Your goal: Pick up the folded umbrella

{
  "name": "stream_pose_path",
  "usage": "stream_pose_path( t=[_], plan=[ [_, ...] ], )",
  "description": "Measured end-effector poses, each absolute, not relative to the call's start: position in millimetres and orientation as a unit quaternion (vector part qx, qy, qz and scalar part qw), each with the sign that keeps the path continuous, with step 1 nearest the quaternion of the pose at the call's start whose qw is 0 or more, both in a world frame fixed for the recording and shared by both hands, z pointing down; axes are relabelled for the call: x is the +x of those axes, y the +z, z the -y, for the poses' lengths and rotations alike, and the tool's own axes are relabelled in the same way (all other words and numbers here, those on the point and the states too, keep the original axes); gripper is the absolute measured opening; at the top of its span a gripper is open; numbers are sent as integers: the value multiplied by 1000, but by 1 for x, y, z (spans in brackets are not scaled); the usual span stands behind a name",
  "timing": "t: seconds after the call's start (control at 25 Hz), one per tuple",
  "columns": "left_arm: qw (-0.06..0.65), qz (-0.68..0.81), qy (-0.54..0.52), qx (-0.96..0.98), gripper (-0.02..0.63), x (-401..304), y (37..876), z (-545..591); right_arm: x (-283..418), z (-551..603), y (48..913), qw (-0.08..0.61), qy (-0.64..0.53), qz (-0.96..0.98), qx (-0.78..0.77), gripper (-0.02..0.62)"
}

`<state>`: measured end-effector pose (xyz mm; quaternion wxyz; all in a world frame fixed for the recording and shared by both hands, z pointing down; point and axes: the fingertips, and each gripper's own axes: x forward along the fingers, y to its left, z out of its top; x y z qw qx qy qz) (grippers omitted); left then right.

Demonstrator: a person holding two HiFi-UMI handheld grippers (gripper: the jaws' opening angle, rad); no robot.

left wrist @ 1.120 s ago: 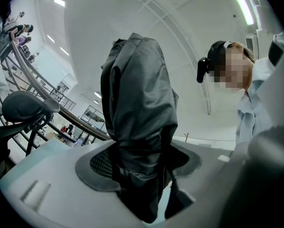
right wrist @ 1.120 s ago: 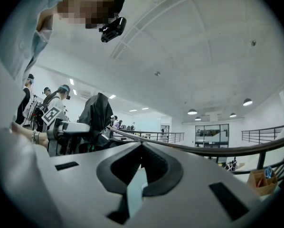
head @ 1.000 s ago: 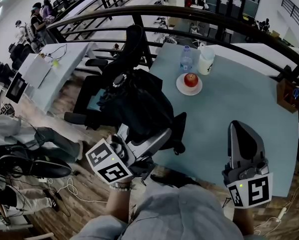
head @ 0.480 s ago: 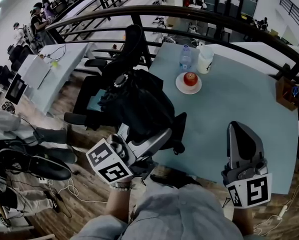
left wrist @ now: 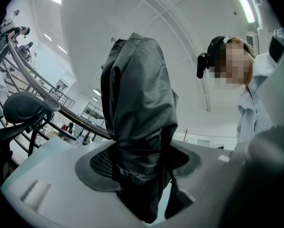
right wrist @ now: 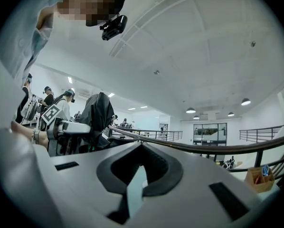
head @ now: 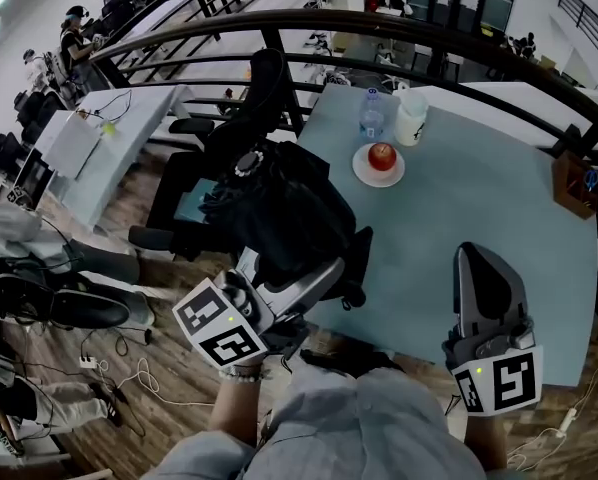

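The folded umbrella (head: 279,208) is a bunched black bundle held up beyond the table's left edge, over the chair. My left gripper (head: 304,280) is shut on its lower part. In the left gripper view the umbrella (left wrist: 138,113) stands upright out of the left gripper (left wrist: 142,163), its glossy fabric pinched between both pads. My right gripper (head: 487,260) hovers over the near right part of the table, shut, with nothing in it. The right gripper view shows the right gripper (right wrist: 139,170) with its jaws together, and the umbrella (right wrist: 97,115) off to the left.
The light blue table (head: 469,208) carries a red apple (head: 381,156) on a white plate (head: 360,175), a water bottle (head: 372,116) and a white cup (head: 411,124) at its far side. A wooden box (head: 571,188) sits at the right edge. A black office chair (head: 264,93) and a dark railing (head: 379,23) stand beyond.
Both grippers and the umbrella stay where they were. Only the people on the floor at the left have shifted a little.
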<state>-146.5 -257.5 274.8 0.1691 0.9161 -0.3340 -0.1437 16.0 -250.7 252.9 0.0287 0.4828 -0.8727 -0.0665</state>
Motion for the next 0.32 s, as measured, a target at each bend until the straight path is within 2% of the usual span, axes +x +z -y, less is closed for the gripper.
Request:
stream_pose_path(
  t=[0.32],
  plan=[
    [165, 343, -137, 914, 285, -152, 276, 258, 13, 252, 251, 31, -67, 872, 484, -2]
  ],
)
